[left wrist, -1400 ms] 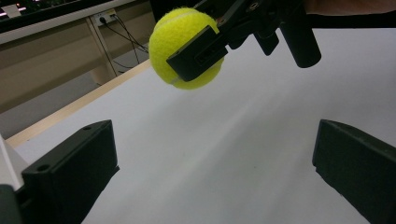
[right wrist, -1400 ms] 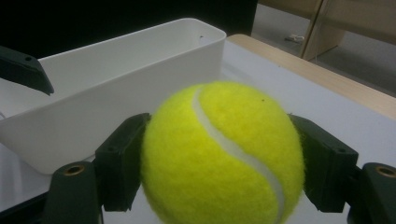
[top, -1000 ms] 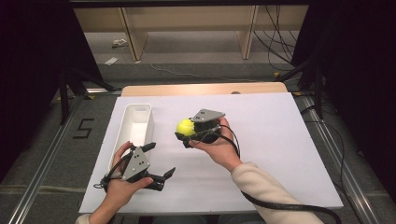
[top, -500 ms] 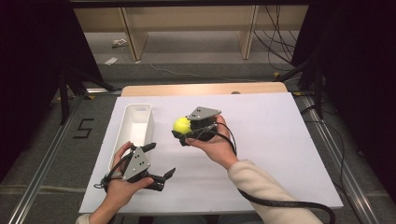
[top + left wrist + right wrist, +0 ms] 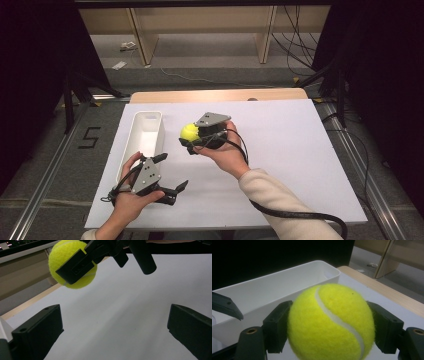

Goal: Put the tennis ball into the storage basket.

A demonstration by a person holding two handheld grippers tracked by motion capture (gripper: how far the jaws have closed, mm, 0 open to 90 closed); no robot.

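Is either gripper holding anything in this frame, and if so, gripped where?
The right gripper holds the tennis ball, its jaws pressed on opposite sides across the middle, clear of the table. The left gripper is open and holds nothing.

Tennis ball cut off by right gripper view's bottom edge, its sides hidden behind fingers

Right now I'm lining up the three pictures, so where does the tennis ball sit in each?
High view: tennis ball mid-table, right of the white bin.
Left gripper view: top left, clamped.
Right gripper view: centre, bin behind.
Shared landmark: the ball's own right gripper.
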